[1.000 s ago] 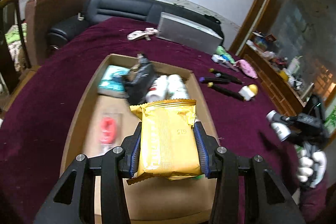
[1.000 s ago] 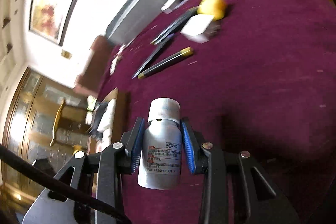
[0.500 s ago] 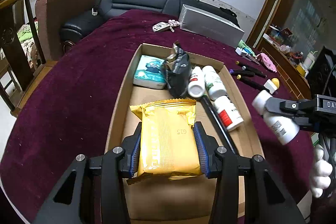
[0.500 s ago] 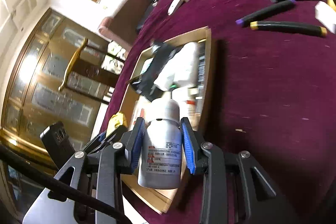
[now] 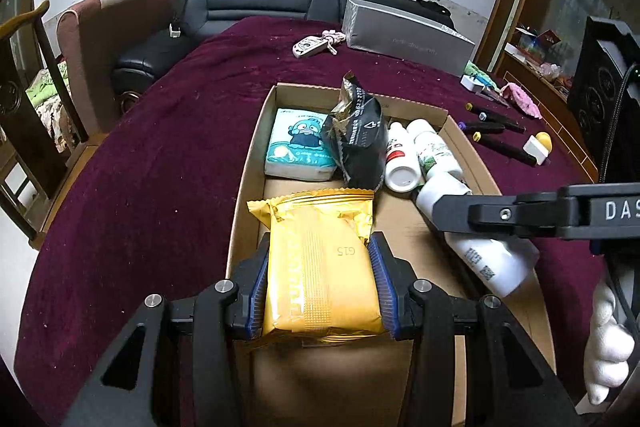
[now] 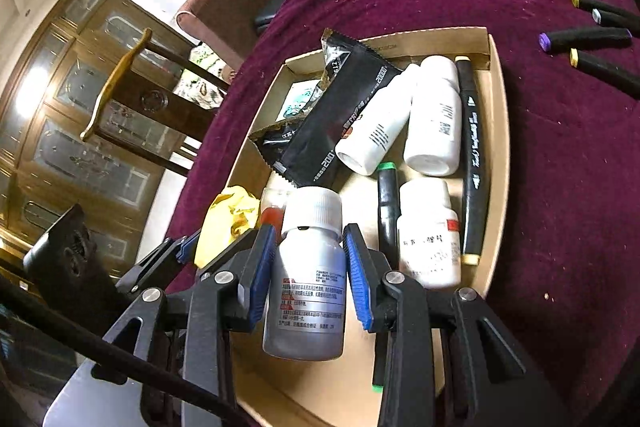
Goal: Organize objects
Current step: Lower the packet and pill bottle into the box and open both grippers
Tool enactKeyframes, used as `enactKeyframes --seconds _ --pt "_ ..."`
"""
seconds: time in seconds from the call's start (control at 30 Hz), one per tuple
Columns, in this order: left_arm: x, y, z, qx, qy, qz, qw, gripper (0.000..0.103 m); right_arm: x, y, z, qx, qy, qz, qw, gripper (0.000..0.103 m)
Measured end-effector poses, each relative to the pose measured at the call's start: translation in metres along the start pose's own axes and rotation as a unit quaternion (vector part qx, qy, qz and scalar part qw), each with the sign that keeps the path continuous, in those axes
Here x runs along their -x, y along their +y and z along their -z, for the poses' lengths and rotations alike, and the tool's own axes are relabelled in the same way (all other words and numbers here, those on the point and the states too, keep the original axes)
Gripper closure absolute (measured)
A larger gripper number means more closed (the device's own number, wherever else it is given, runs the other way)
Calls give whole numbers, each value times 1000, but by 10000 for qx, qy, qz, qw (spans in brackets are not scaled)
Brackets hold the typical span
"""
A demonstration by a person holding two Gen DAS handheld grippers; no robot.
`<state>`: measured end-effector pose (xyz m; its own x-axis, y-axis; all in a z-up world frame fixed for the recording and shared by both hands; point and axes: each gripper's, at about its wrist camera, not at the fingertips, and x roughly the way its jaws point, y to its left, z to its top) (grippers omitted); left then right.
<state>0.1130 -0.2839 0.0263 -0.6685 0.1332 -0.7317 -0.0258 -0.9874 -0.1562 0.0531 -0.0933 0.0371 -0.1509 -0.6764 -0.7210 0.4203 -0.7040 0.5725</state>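
Right gripper (image 6: 309, 275) with bottle (image 6: 306, 281) now over cardboard box (image 6: 498, 115), moved in from the tablecloth; left gripper (image 5: 319, 281) nearer the box.

The gold packet (image 5: 320, 275) is glossy foil, the silver bottle (image 6: 306, 291) smooth and metallic-looking (white ribbed plastic cap). The box (image 5: 248, 163) is matt brown cardboard on a table (image 5: 160, 187) covered in fuzzy maroon cloth.

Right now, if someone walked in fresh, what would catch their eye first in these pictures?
Probably the gold snack packet clamped in the left gripper over the near end of the cardboard box. Next, the silver bottle held in the right gripper above that box, where a black pouch and white bottles already lie.
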Motion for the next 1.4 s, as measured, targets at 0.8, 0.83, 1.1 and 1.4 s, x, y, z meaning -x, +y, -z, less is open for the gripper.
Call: enactKeyframes --seconds 0.8,0.83,1.1,1.4 --pt "9 15 -2 457 -105 262 9986 49 -26 9 -4 390 -34 766 9963 70" --pt "11 16 -2 492 -130 269 9983 48 -26 10 -4 378 -59 777 9962 70" --pt "30 35 -2 1139 -362 578 9912 45 -20 16 -3 444 -274 771 9957 60" --pt "60 21 -8 1304 -864 1013 9825 39 32 21 5 910 -1036 1331 9815 48"
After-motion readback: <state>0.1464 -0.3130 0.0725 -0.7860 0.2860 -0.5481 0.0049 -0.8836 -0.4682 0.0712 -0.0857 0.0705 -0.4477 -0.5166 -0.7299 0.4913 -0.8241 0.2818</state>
